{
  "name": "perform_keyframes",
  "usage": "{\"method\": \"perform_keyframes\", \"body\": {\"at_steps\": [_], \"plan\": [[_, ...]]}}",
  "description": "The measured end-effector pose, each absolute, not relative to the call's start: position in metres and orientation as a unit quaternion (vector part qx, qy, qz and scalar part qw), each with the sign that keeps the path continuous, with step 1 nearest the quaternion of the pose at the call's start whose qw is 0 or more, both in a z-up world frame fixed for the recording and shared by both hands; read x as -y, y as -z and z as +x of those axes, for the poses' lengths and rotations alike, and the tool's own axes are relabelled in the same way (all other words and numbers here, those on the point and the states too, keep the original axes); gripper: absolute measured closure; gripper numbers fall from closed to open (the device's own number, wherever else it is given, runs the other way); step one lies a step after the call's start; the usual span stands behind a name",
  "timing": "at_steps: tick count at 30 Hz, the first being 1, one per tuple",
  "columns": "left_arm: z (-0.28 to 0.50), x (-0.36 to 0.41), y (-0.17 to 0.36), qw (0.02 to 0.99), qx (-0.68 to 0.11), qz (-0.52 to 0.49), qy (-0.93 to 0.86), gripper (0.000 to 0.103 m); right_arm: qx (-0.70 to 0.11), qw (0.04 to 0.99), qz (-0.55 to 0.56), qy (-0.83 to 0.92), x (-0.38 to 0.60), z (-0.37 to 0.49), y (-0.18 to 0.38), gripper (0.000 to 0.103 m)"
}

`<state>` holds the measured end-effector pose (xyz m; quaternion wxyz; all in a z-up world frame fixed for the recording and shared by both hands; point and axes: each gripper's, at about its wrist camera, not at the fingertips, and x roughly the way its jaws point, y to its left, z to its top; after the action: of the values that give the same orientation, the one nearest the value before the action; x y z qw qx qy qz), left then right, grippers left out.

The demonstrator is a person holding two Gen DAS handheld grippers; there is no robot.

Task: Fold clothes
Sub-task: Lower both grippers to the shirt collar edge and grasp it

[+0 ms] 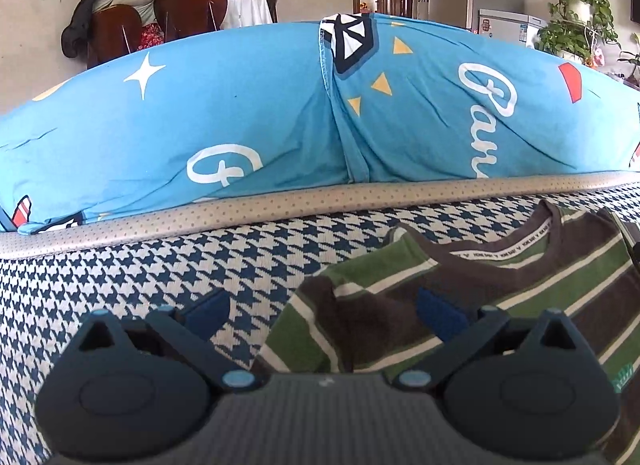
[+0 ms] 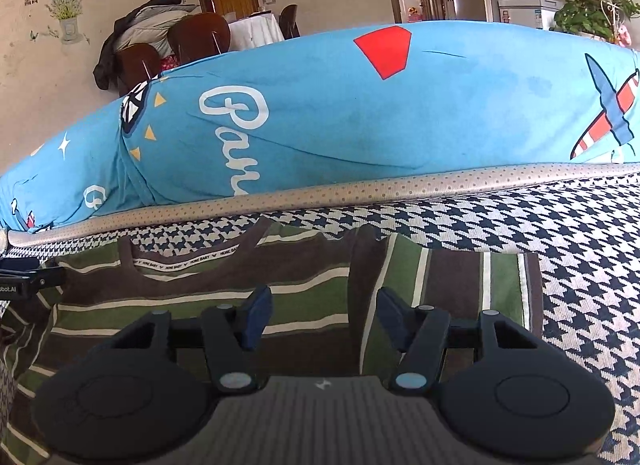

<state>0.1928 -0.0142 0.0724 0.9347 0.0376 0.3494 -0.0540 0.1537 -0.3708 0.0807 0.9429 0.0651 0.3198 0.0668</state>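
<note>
The striped shirt point(image 1: 480, 305) lies on the houndstooth cover point(image 1: 140, 285) of a sofa seat, its neck opening toward the back edge, just in front of the blue printed cushion point(image 1: 240, 113).

At the left side, the left claw point(image 1: 324, 315) hangs low over the left shoulder of the shirt. Its fingers stand wide apart and hold nothing: one blue pad point(image 1: 208, 313) is over the bare cover, the other over the shirt's edge.

At the right side, the right claw point(image 2: 322, 315) is also spread and empty, above the chest. Here a sleeve part point(image 2: 452, 285) seems turned so that its stripes run upright. I judge this as a fold already laid in, though it could be only how the shirt fell.

So the scene fits a fold under way or one just released. A next grasp would need both claws to close on the cloth edge evenly.

Count: one shirt, two claws, one cushion.
</note>
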Motion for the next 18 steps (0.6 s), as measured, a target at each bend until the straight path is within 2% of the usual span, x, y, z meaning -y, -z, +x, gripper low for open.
{"method": "perform_keyframes", "body": {"at_steps": [13,16,18], "plan": [[0.204,0.017,-0.061,0.929,-0.359,0.033,0.091,0.0,-0.332,0.939,0.07,-0.05,0.365,0.189,-0.067,0.044],[0.207,0.021,-0.06,0.926,-0.362,0.032,0.102,0.007,-0.331,0.941,0.058,-0.045,0.363,0.193,-0.063,0.044],[0.209,0.022,-0.058,0.923,-0.368,0.028,0.11,0.015,-0.329,0.942,0.047,-0.046,0.36,0.195,-0.063,0.044]]}}
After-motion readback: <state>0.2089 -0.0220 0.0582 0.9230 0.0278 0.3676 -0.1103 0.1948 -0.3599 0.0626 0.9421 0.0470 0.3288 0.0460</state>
